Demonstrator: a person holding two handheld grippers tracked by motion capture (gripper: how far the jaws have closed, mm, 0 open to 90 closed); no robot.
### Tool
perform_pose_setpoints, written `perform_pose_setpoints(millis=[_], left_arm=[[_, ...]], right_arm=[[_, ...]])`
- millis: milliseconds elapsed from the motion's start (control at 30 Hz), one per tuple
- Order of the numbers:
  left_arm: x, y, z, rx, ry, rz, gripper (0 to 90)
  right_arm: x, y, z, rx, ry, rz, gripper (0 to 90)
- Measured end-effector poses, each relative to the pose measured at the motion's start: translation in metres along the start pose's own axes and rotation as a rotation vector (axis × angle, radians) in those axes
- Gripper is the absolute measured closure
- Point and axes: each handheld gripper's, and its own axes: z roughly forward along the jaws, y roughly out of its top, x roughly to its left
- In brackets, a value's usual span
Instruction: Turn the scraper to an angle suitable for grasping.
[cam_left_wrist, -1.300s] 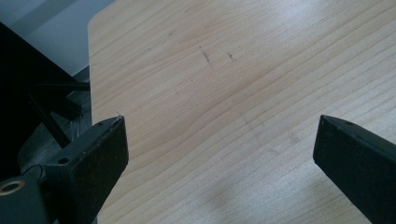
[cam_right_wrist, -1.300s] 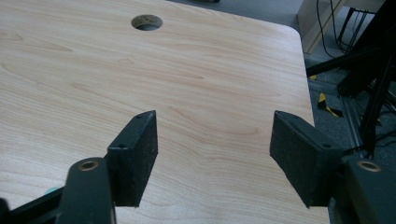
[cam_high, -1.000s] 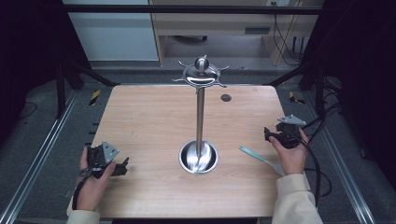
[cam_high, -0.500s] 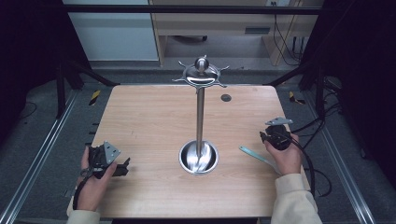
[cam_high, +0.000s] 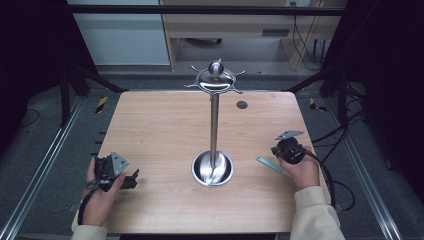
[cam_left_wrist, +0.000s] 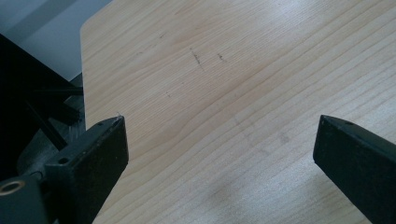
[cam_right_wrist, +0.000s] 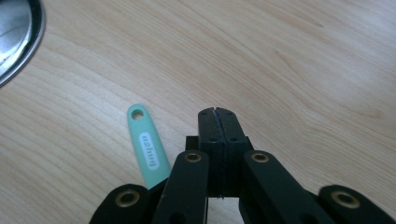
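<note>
A metal stand (cam_high: 214, 125) rises from a round shiny base (cam_high: 212, 169) at mid-table, with a hooked disc on top (cam_high: 215, 80). A mint-green utensil handle (cam_high: 270, 165) lies flat on the wood right of the base. My right gripper (cam_high: 276, 150) sits just beyond it. In the right gripper view its jaws have just been closing and now meet with nothing between them (cam_right_wrist: 218, 112); the green handle (cam_right_wrist: 148, 151) lies beside them, to their left. My left gripper (cam_high: 132, 179) rests near the front left edge, its jaws wide apart over bare wood (cam_left_wrist: 219, 126).
A small dark disc (cam_high: 242, 104) lies on the wooden table (cam_high: 160, 130) behind the stand. The base's rim (cam_right_wrist: 18, 42) shows at the top left of the right gripper view. Metal rails (cam_high: 45, 165) run along the floor on both sides.
The right hand has shifted left and slightly down toward the green handle, and its jaws have closed from open to shut. The left hand has stayed put.
</note>
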Motion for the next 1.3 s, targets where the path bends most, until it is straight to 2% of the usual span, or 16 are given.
perform_pose_setpoints(millis=[100,533,1033,1300], left_arm=[[0.000,0.000,0.000,0.000,0.000,-0.001,3.0],[-0.001,0.000,0.001,0.002,-0.001,0.001,3.0],[-0.002,0.000,0.002,0.008,-0.005,0.005,3.0],[-0.002,0.000,0.001,0.011,-0.005,0.009,3.0]], right_arm=[[0.002,0.000,0.002,-0.004,0.016,0.004,90.0],[0.013,0.001,0.012,0.028,0.060,-0.048,90.0],[0.019,0.002,0.019,0.072,0.065,-0.072,90.0],[0.029,0.000,0.013,0.090,0.134,-0.127,90.0]])
